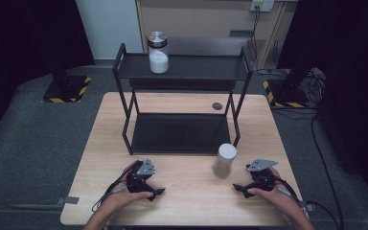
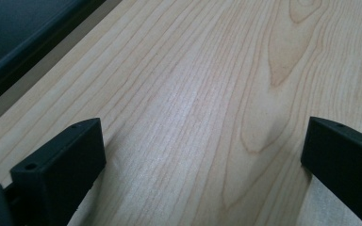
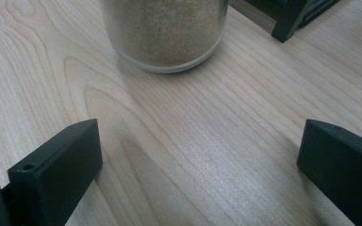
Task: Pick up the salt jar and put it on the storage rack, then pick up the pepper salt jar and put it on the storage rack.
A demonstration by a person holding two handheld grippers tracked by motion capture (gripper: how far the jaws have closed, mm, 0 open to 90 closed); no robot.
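Now both grippers rest on the near table (image 1: 182, 191), jaws apart and empty. Tan-filled jar (image 1: 224, 160) stands upright just far-left of the right gripper (image 1: 242, 188) — well right of the left gripper (image 1: 154, 190); right hand nearer.

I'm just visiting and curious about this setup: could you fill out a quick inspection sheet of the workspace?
Surface: wooden table, with a small dark round disc near the back.
Job's things: tan jar standing on the table before the rack; white jar on the top shelf of the black rack; lower shelf bare.
Clutter: nothing seen.
Grippers: left gripper and right gripper open, empty, low over the table; the right one faces the tan jar.
Cables: one trails from each gripper; more on the floor at right.
Surroundings: grey carpet, hazard-striped stand bases.
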